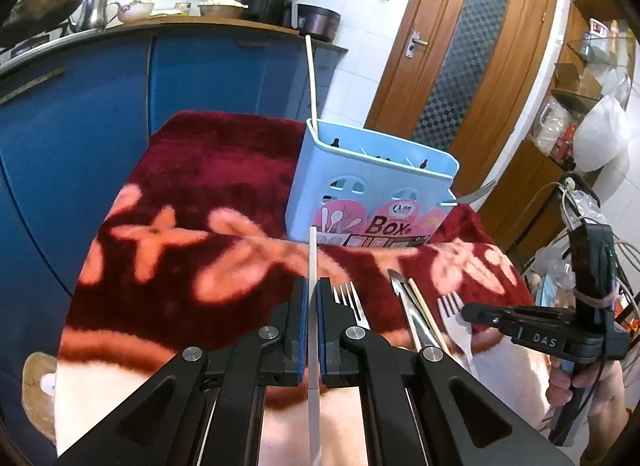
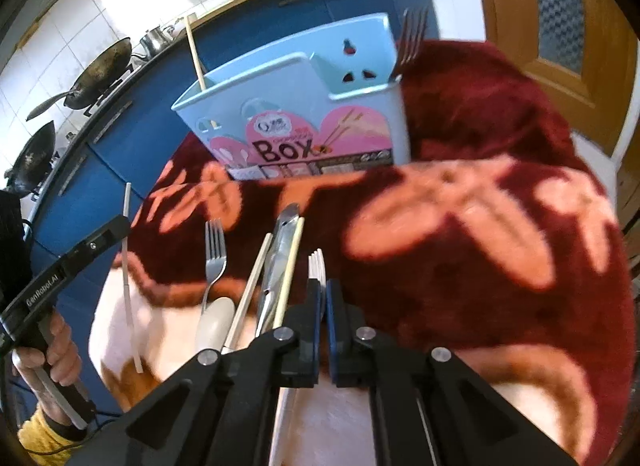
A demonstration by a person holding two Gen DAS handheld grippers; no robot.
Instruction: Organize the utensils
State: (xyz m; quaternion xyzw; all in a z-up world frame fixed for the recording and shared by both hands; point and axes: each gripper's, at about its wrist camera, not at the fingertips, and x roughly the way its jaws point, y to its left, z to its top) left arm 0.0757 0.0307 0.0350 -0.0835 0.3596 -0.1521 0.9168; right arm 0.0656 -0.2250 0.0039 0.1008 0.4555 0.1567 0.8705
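- Standing at twelve o'clock on the red blanket (image 1: 192, 185), the blue utensil box (image 2: 304, 113) holds a chopstick (image 2: 195, 53) and fork (image 2: 412, 41)
- Left gripper (image 1: 313, 306) clamps a white chopstick (image 1: 313, 250)
- Right gripper (image 2: 323, 298) pinches a white fork (image 2: 316, 264)

White tiled walls (image 1: 352, 45), blue cabinets (image 1: 100, 105) under a cluttered counter (image 1: 160, 21), a wooden door (image 1: 464, 57) with frosted glass

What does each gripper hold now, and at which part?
The left gripper holds a white chopstick near its middle. The right gripper is shut on a white plastic fork just below its tines.
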